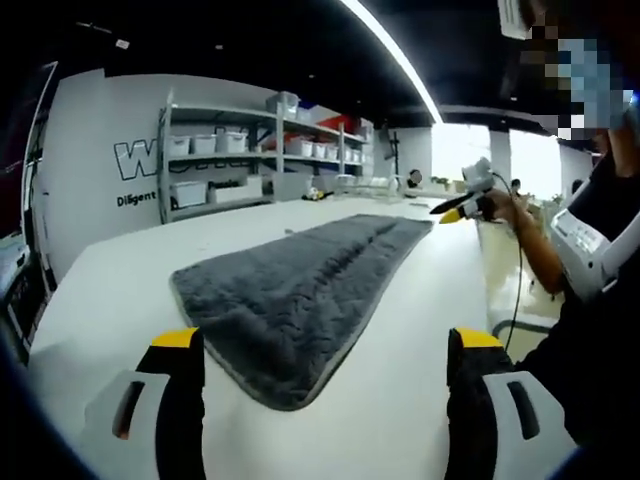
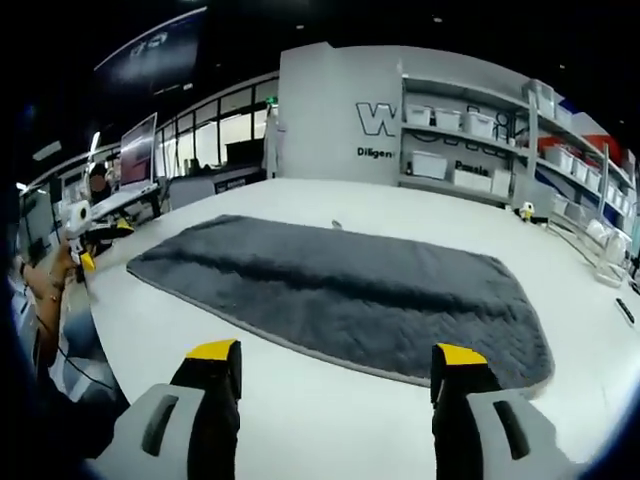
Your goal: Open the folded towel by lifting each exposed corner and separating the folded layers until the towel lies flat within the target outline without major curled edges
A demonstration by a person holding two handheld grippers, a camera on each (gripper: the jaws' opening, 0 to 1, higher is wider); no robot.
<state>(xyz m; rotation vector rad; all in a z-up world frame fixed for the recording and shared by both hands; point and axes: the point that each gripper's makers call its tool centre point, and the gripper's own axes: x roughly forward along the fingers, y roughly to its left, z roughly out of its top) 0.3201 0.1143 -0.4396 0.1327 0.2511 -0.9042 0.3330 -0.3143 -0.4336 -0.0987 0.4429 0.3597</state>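
The grey towel (image 1: 300,300) was laid out on the white surface (image 1: 420,330), spread as one long strip with its stitched edge visible. In the left gripper view it ran from 6 o'clock toward 1 o'clock. In the right gripper view the towel (image 2: 340,290) stretched across the centre, from 9 o'clock to 4 o'clock, on the surface (image 2: 320,420).

The left tool (image 1: 328,350) was held spread above the near towel end, nothing pinched, its yellow-tipped jaws at 7 and 5 o'clock. The right tool (image 2: 338,362) was likewise spread and empty, just short of the towel's long edge. The right tool (image 1: 462,205) was also seen at 2 o'clock in the left gripper view.

Shelving (image 2: 480,140) with white bins (image 2: 430,165) stood against a white wall at 1 o'clock in the right gripper view. A ceiling light strip (image 1: 395,55) ran overhead. Monitors (image 2: 138,150) were seen at 10 o'clock.
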